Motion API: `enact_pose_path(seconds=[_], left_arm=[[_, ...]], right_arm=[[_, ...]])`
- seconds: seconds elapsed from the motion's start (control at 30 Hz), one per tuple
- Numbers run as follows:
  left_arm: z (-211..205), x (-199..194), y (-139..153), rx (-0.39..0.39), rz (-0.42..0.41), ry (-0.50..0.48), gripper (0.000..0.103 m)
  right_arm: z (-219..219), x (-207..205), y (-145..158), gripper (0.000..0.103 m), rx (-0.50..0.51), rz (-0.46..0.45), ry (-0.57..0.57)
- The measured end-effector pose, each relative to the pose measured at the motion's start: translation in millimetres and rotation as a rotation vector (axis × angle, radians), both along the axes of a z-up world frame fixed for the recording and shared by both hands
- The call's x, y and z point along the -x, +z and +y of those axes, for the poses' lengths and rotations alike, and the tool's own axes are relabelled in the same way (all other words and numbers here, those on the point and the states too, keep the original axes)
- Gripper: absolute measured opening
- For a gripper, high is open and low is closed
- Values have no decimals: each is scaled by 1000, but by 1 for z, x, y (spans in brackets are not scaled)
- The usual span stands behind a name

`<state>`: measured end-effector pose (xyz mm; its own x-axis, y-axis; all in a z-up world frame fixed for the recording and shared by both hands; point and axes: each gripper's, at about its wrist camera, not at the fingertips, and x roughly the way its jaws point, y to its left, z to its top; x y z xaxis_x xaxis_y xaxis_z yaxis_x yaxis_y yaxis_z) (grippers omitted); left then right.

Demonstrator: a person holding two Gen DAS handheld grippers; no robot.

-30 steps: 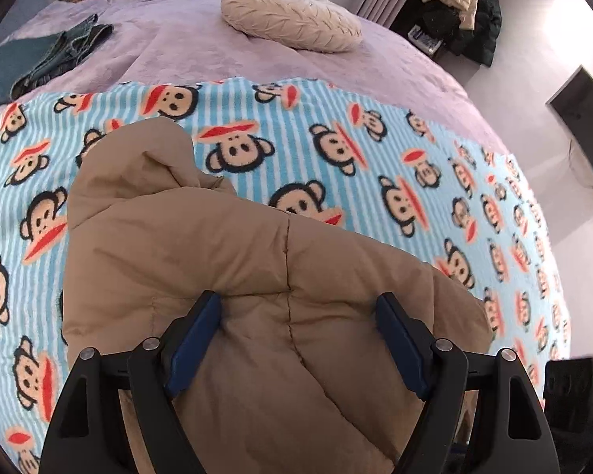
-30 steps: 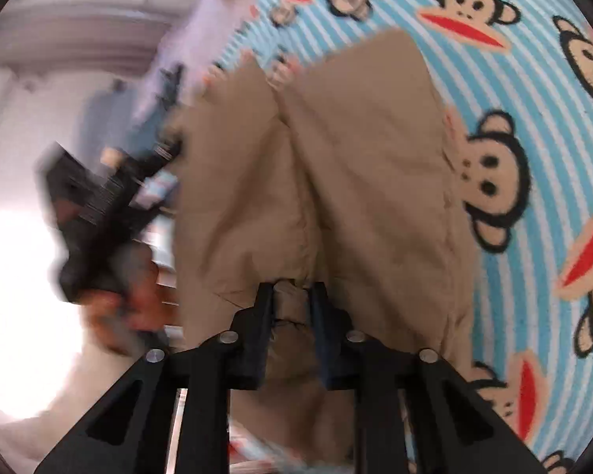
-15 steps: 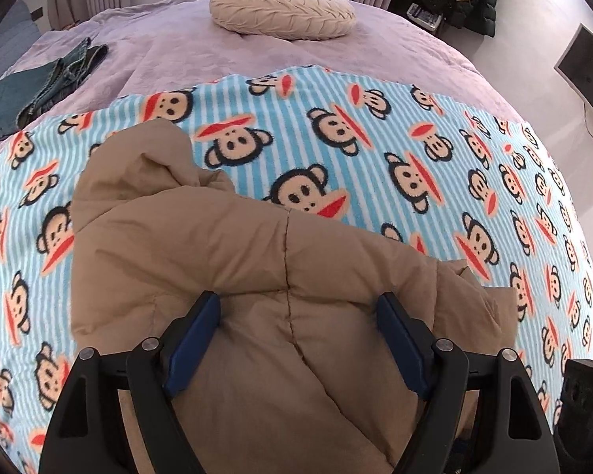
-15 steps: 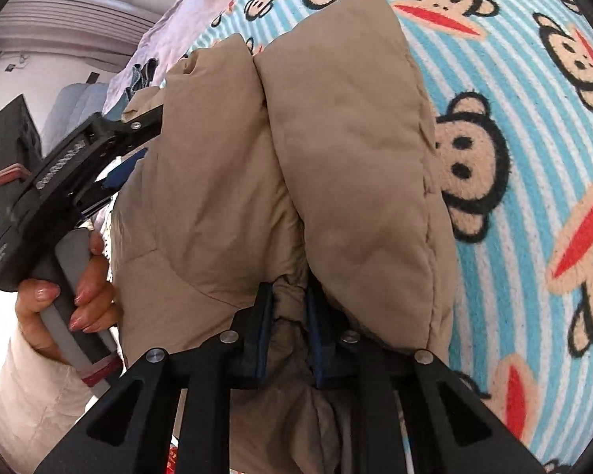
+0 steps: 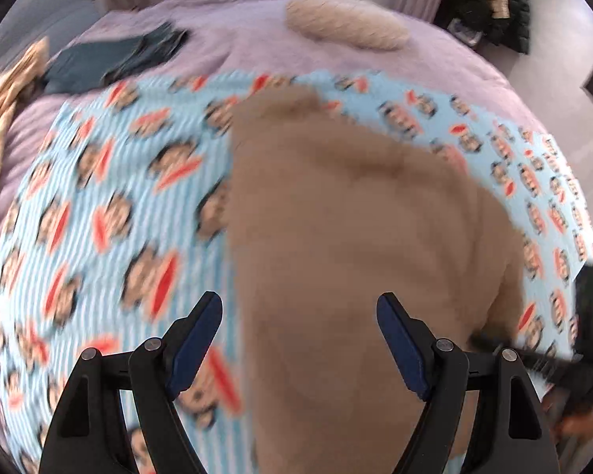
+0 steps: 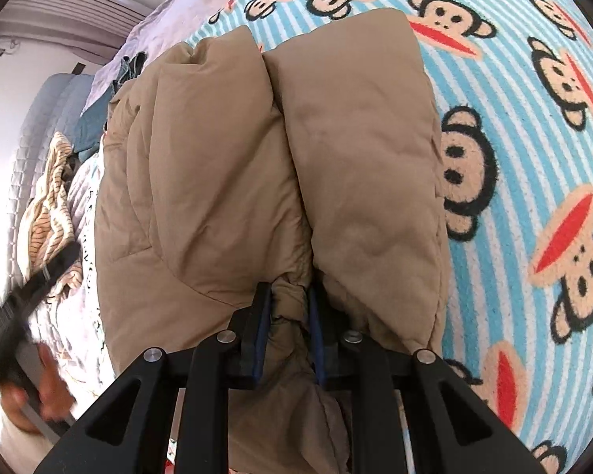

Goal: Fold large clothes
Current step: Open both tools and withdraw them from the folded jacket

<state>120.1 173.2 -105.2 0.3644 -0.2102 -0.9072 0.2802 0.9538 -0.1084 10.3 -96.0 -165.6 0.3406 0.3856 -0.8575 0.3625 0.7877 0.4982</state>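
right claw [image 6: 290, 331] clamped on a bunched fold of the puffy tan quilted jacket [image 6: 280, 166], which lies on the blue striped monkey-print blanket [image 6: 533, 126] on the bed. left claw [image 5: 298, 339] gapes wide, nothing gripped; the jacket's edge now sits between its fingers, no longer filling the gap. only the left view shows the cream pillow [image 5: 344, 25].

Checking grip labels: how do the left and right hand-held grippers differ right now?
Left hand-held gripper: jaws wide open, nothing pinched, half over the tan jacket, half over the monkey blanket. Right hand-held gripper: jaws nearly closed, clamped on a bunched fold of the jacket. Both have black frames with blue pads and point down at the bed.
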Motion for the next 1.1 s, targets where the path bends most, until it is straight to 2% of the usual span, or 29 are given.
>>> enact_pose_path(seconds=[0.07,0.1,0.17,0.33,0.4,0.47,0.67,0.93,1.1], left_arm=[[11,12,-19,-7,37,1,86],[14,17,-26,-12,28,12,90],[14,22,-36,-29,19,2,90],[11,22,-41,-44,32,3,90],[12,21,-40,-40,38,10,90],[13,20,-39,-36,45,19,90],[12,20,-37,-48,45,30,90],[13,22,-31,-52,53,33,90],[16,25,-20,-32,62,41,90]], right_arm=[[7,0,0,20,25,-3,7],[8,-3,-2,20,34,-3,14],[14,-5,-1,20,68,-2,31],[21,-12,8,24,108,33,45],[23,-11,16,31,120,53,45],[23,-6,25,45,131,67,38],[22,17,43,62,145,87,29],[22,41,61,80,150,89,-10],[24,46,69,82,153,81,-5]])
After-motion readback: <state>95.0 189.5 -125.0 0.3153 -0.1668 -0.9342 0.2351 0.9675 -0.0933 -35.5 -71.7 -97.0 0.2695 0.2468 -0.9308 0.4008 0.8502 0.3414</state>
